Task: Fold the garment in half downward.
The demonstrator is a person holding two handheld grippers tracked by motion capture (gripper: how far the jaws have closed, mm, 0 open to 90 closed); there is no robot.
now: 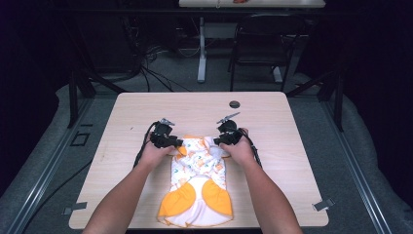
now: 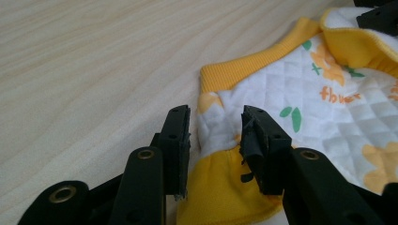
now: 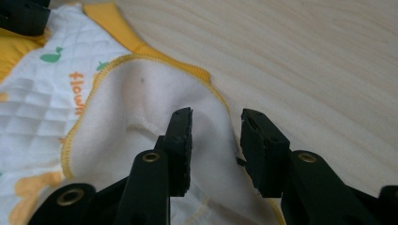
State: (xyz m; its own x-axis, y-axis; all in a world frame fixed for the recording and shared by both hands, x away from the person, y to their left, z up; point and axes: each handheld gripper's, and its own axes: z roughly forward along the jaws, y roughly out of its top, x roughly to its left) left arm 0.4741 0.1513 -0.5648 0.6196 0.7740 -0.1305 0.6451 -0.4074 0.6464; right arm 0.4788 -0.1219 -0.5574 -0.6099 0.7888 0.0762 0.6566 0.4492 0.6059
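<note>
High view: light wooden table, a small dark round disc set in its far middle. A quilted baby garment, white with orange flower print and yellow trim, lies flat on the near middle of the table, its yellow-lined end toward the near edge, its far end between the two hands. Left gripper sits at the garment's far left corner; right gripper at the far right corner, where white lining is folded up. Forearms come in from the near edge on either side of the cloth

Left gripper view: left gripper with jaws standing apart, low over the garment's edge. A yellow-and-white fold of cloth rises in the gap, not pinched by the pads. Yellow ribbed band runs along the cloth's far edge; bare table to the left

Right gripper view: right gripper with jaws spread wide, nothing clamped. Garment's white fleecy inner side lies under and between them, edged in yellow stitching. Bare table to the right
</note>
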